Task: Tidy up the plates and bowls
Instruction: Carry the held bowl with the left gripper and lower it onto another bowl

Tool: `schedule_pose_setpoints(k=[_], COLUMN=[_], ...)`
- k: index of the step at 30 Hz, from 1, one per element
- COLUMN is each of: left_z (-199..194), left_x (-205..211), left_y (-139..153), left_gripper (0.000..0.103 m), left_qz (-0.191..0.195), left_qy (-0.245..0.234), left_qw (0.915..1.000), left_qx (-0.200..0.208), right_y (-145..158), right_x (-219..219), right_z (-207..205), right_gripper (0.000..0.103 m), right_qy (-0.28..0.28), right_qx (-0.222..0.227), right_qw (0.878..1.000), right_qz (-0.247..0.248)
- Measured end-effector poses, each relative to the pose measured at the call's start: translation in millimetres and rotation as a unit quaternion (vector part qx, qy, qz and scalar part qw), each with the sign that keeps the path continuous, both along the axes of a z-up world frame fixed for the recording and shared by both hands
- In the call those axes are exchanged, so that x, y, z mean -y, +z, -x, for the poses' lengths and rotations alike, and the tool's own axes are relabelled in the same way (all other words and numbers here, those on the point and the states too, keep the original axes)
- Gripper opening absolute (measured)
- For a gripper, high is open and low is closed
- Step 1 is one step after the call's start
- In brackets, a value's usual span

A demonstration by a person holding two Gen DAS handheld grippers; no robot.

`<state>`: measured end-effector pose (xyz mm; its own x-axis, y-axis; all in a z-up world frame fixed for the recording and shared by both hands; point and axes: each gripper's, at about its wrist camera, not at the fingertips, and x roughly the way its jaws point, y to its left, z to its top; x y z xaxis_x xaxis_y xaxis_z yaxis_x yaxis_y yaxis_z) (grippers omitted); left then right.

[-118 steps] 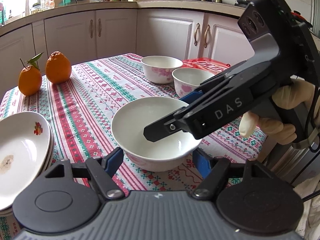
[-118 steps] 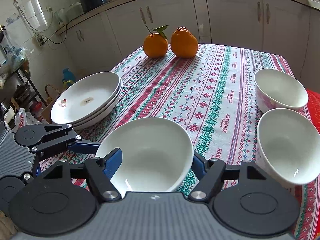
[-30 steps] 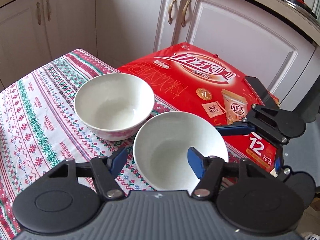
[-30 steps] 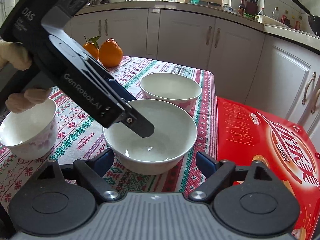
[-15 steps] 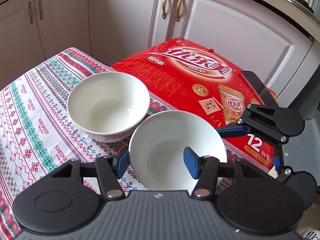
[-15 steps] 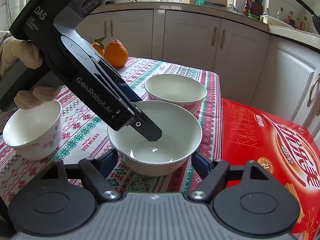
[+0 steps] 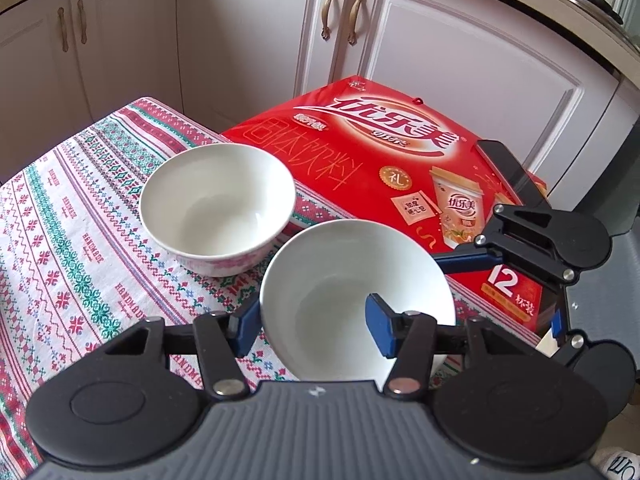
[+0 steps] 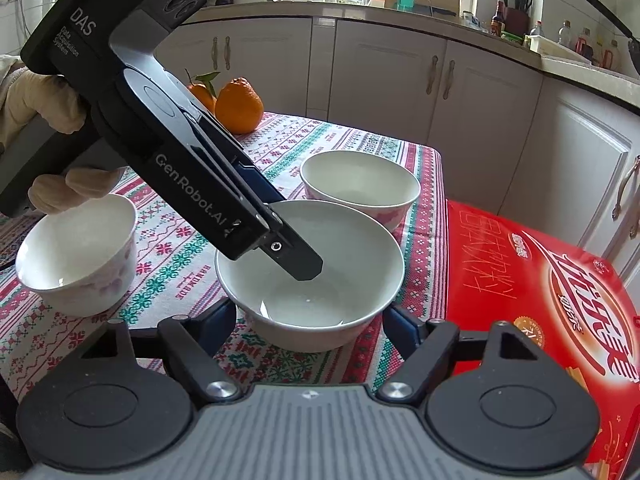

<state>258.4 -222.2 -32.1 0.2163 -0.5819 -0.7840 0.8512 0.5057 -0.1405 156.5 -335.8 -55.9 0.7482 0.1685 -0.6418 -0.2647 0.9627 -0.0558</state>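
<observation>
Right view alone shows oranges (image 8: 239, 105) and a third bowl (image 8: 76, 254). Left gripper (image 7: 316, 318), angled down, pinches the near bowl's (image 7: 344, 276) rim; right gripper (image 8: 310, 320) grips its sides.

Red box (image 8: 540, 292) cut off right

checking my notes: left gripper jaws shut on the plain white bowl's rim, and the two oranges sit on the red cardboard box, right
Not quite. The two oranges sit on the patterned tablecloth, not on the red cardboard box, as the right wrist view shows. The left gripper does have its jaws shut on the plain white bowl at its rim.
</observation>
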Motion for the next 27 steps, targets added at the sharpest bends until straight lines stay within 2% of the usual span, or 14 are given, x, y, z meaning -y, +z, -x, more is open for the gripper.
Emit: schedule_pose_setpoints(k=[14,27], left_z=[32.1,58.4], left_x=[-31.6,-81.7], left_y=[33.3,56.3], left_gripper=[0.054,0.054], left_qz=[0.014,0.027], left_qy=[0.021,0.067], left_qw=[0.9996,0.9967], left_qx=[0.012,0.039], right_y=[33.3,55.5], right_x=[-19.2,-59.6], right_z=[26.3,42.5], right_gripper=[0.084,0.084], right_qy=[0.028,0.07], right_qx=[0.008,0.024], right_qw=[1.0,0.997], right_qz=[-0.001,0.003])
